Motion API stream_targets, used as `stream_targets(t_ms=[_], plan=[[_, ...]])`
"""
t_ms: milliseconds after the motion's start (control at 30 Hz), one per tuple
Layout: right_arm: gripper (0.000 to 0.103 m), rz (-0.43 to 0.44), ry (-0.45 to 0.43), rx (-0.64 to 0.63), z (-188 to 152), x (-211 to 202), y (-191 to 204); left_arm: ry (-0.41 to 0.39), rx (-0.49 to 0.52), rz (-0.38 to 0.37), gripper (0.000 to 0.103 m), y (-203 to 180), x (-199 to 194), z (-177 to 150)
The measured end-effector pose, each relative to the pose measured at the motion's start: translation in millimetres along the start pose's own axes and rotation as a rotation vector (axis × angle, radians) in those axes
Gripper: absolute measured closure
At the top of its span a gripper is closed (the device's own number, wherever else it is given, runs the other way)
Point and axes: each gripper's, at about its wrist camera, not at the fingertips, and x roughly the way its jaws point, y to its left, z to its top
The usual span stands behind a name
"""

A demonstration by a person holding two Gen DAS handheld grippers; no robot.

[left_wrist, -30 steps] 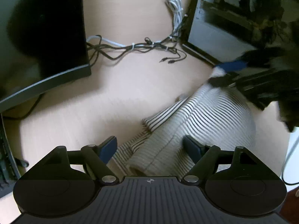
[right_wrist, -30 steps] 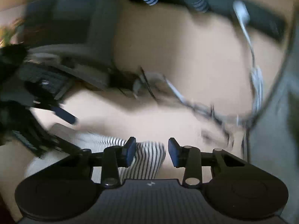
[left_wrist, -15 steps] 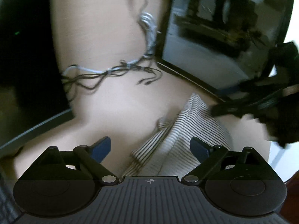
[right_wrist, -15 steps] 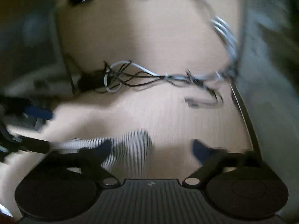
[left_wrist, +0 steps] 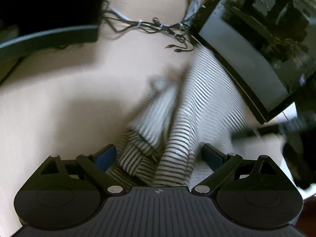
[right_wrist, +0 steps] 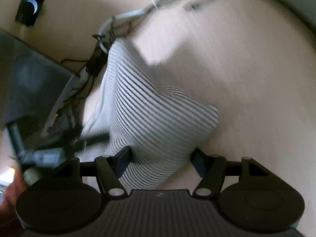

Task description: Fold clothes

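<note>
A black-and-white striped garment (left_wrist: 197, 106) lies bunched on the light wooden desk (left_wrist: 79, 102). In the left wrist view its folded sleeves and cuffs run down between the wide-apart fingers of my left gripper (left_wrist: 160, 155), which is open and not closed on the cloth. In the right wrist view the striped garment (right_wrist: 154, 114) bulges up as a rounded fold, and its lower part sits between the spread fingers of my right gripper (right_wrist: 161, 157), also open. The other gripper shows as a dark blur at the left (right_wrist: 45, 154) and at the right (left_wrist: 292, 138).
A tangle of dark and white cables (left_wrist: 154, 25) lies at the back of the desk. A dark monitor (left_wrist: 49, 9) stands at the left and a black computer case with a glass side (left_wrist: 256, 39) at the right, touching the garment's far edge.
Both grippers have swung over the garment, and the cloth now fills the gap between each pair of fingers. The right gripper, nearly shut a second ago, has opened wide.
</note>
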Motion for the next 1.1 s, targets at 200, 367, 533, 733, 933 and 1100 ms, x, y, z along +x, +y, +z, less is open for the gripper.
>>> stream_targets(t_ms=[200, 367, 533, 733, 933, 1100], plan=[[0.036, -0.11, -0.115, -0.289, 38, 15, 39, -0.017, -0.055, -0.033, 0.007, -18, -3, -22], [0.016, -0.115, -0.21, -0.424, 30, 0, 56, -0.03, -0.021, -0.132, 0.007, -54, 2, -34], [0.014, -0.119, -0.305, -0.558, 22, -14, 72, -0.099, -0.054, -0.053, 0.005, -42, -34, -42], [0.014, -0.133, -0.333, -0.859, -44, -13, 94, -0.191, -0.34, 0.166, 0.005, 19, -73, -51], [0.037, -0.233, -0.3, -1.05, -70, 16, 101, -0.238, -0.386, 0.239, 0.005, 30, -85, -42], [0.05, -0.281, -0.349, -1.054, -64, 10, 96, -0.239, -0.405, 0.239, 0.005, 31, -82, -54]])
